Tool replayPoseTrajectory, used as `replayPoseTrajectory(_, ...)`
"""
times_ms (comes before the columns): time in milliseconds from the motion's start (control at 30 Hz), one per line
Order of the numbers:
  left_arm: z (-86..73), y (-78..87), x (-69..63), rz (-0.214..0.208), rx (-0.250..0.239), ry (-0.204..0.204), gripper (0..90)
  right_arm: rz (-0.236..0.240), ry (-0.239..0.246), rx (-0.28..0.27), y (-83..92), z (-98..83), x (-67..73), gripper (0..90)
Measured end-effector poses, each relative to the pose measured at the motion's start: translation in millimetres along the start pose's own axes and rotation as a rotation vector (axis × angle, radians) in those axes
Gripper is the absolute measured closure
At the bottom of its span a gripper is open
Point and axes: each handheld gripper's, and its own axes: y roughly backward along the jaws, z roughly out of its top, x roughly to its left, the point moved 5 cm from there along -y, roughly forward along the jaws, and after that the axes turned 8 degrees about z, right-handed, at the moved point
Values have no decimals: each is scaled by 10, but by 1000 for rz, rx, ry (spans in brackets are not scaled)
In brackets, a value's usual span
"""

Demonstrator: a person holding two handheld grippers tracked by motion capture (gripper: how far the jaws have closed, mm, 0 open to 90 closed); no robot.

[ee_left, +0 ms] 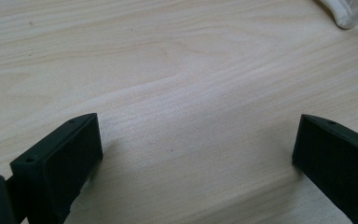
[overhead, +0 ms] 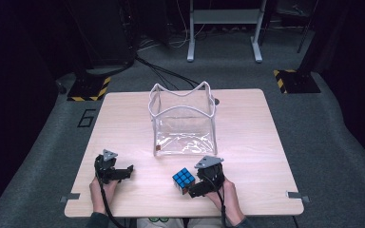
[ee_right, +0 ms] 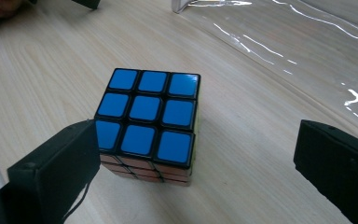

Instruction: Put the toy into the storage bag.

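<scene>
One cube (overhead: 183, 180) stands on the table (overhead: 247, 142), lower middle of the high view, just beside the right gripper (ee_right: 196, 154), whose jaws are spread wide around it without gripping. It looks light, rigid and slick-faced; I would pinch two opposite flat sides squarely. One clear bag (overhead: 183, 121) stands open behind. The left gripper (ee_left: 193, 154), lower left, is also spread, holding nothing.
</scene>
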Motion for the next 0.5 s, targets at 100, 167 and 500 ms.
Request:
replayPoseTrajectory(100,0,-2,-1,-1,-3,1,13,4,7,10,-35,4,34,0)
replayPoseTrajectory(167,0,-2,-1,-1,-3,1,13,8,8,13,-57,6,51,0)
replayPoseTrajectory(500,0,-1,0,-1,-2,0,14,26,26,39,-146,32,150,0)
